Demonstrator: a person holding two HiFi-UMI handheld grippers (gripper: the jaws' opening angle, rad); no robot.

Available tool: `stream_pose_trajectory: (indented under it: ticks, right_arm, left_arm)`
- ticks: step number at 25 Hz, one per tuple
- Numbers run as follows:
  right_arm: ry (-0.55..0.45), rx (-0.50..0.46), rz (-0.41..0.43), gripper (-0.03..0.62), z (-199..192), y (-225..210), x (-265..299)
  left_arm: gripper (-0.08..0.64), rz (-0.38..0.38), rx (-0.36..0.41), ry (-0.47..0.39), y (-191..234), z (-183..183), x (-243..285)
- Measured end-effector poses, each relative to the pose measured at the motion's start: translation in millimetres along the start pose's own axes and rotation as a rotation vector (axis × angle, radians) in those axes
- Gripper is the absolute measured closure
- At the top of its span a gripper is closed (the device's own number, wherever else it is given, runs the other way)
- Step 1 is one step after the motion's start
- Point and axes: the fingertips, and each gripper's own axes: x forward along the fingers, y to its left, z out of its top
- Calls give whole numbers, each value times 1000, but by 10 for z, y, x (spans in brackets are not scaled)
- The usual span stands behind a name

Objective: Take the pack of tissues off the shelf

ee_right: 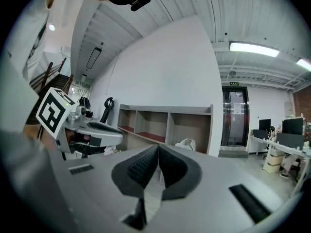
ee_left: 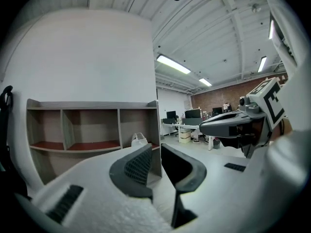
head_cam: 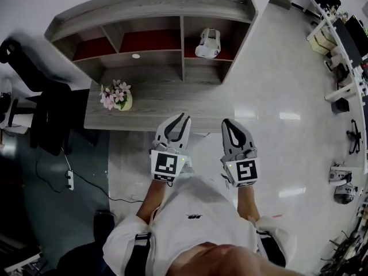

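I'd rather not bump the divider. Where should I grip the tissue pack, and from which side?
Probably grip the pack of tissues across its width, coming straight in from the open front of the shelf: it sits alone in the right-hand compartment, walled behind and beside. The open left gripper looks readier than the shut right gripper.

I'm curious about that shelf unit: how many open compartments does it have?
3, in one row above the desk top: a left compartment, a middle compartment, and a right compartment holding the pack of tissues. None appear hidden.
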Motion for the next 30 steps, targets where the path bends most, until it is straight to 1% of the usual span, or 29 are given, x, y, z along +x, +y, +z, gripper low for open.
stream_pose_trajectory:
  ticks: [7, 13, 21, 30]
  right_arm:
    - [7, -3, -25, 566, 43, -32, 351]
    - [19, 4, -37, 566, 11, -57, 521]
    - [20, 3, -21, 566, 26, -165, 729]
    - [35, 17, 10, 566, -82, -440, 1079]
  left_arm:
    - [485, -44, -5, -5, 256, -16, 272]
    - [485, -66, -4, -10, 376, -15, 435]
    - [485, -61, -1, -11, 489, -2, 688]
    - [485, -54, -16, 7, 573, -79, 1143]
